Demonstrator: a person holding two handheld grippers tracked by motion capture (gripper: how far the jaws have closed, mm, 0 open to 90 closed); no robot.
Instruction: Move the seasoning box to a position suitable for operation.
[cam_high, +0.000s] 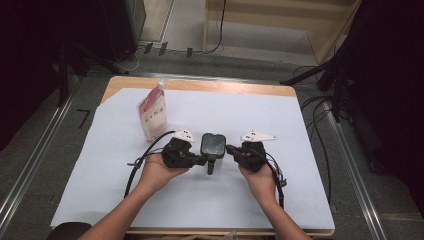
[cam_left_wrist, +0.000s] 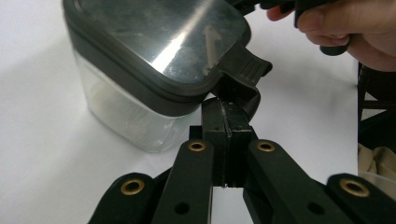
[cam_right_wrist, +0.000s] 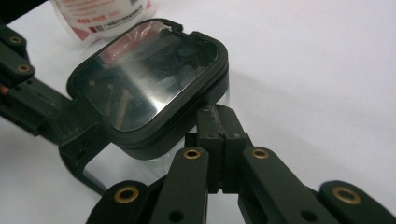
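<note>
High view: your left gripper (cam_high: 204, 160) and right gripper (cam_high: 230, 148) flank a clear container (cam_high: 213, 145) with a dark lid at the middle of the white table sheet (cam_high: 300, 165). Your hands cover the gripper bodies, and whether the tips touch the container is hard to make out here. The container's handle (cam_high: 210, 166) points toward you, so its long axis runs near to far. A red-and-white pouch (cam_high: 152, 116) stands to the far left, well apart.

Left gripper view: your jaws are clenched pad to pad with nothing between them, their tips just under the lid's latch tab (cam_left_wrist: 246, 65). The container's far edge is cut off at the top. Your right hand (cam_left_wrist: 345, 28) shows at upper right.

Right gripper view: your jaws are likewise pressed together and empty, tips at the lid's (cam_right_wrist: 144, 79) rim. The handle (cam_right_wrist: 79, 140) juts left, and the pouch's (cam_right_wrist: 100, 16) top is cut off.
</note>
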